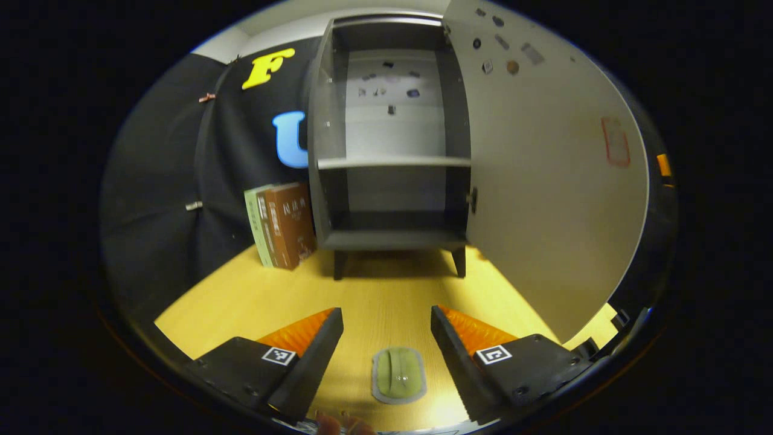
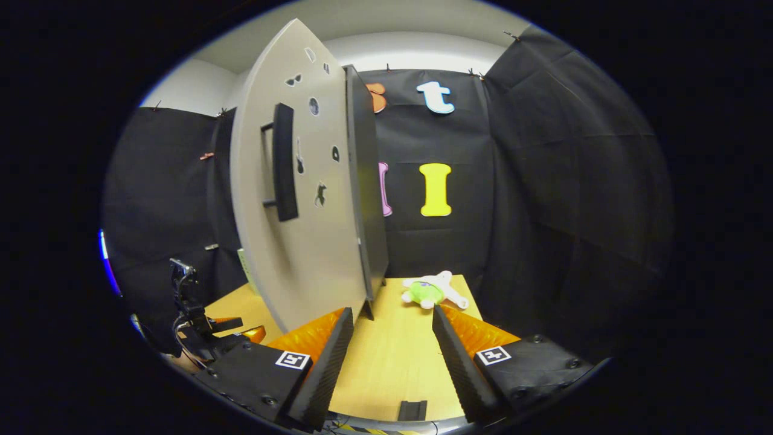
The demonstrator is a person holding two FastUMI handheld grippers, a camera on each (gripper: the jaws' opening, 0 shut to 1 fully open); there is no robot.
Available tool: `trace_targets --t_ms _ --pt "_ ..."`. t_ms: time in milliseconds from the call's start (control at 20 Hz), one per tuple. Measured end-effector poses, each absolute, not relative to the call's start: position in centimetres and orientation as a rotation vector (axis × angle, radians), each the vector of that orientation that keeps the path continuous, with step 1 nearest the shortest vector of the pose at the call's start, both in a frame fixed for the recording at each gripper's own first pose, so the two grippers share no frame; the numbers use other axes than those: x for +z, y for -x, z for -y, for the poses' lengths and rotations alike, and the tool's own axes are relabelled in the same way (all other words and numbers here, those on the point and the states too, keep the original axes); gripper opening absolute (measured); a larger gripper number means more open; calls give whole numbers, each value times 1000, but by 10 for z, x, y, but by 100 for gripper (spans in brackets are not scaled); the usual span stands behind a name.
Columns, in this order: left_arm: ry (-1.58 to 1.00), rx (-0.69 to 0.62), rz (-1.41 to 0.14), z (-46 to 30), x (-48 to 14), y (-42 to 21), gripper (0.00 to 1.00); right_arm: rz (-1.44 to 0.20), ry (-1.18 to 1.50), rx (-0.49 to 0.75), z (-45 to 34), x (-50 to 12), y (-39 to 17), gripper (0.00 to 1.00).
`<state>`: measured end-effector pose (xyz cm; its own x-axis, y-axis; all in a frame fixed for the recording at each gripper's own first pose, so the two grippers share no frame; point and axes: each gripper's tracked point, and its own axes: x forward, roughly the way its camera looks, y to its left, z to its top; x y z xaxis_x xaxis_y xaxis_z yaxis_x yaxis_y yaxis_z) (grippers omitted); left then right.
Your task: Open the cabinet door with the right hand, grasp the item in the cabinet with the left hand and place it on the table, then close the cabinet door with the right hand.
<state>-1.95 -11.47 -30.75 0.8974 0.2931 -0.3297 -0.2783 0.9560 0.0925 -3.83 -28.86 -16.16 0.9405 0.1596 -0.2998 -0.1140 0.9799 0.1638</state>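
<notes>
The dark cabinet (image 1: pixel 392 238) stands on the wooden table with both shelves bare. Its pale door (image 1: pixel 543 181) is swung wide open to the right. A small green oval item with a grey rim (image 1: pixel 398 374) lies flat on the table, low between the fingers of my left gripper (image 1: pixel 386 314), which is open and not touching it. In the right gripper view I face the door's outer side (image 2: pixel 308 241) and its dark bar handle (image 2: pixel 284 162). My right gripper (image 2: pixel 392 311) is open and holds nothing, close to the door's lower edge. The left gripper (image 2: pixel 238 329) shows at lower left.
Two books (image 1: pixel 284 223) stand upright against the cabinet's left side. A green and white plush toy (image 2: pixel 432 291) lies on the table (image 2: pixel 392 362) at the far right, behind the door. Black cloth walls close in the table on all sides.
</notes>
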Motion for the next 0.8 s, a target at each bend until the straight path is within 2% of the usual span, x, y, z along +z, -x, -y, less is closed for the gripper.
trace_targets --t_ms 50,150,200,250,450,650,800 --pt "-50 298 -319 111 -282 23 96 -299 -147 175 279 -149 37 85" --pt "-31 293 -263 106 -232 34 96 -250 -156 240 262 -121 35 86" --pt "-9 277 -226 105 -206 36 98 -219 -164 262 256 -106 31 80" --pt "8 253 -187 103 -180 39 96 -199 -164 275 253 -98 26 86" --pt "22 281 -49 59 -102 57 97 -152 -163 322 227 -76 9 87" --pt "-19 274 -47 23 -76 62 94 -139 -109 313 210 -74 -4 87" --pt "-54 207 -44 5 -63 50 94 -150 -121 277 201 -77 -8 86"
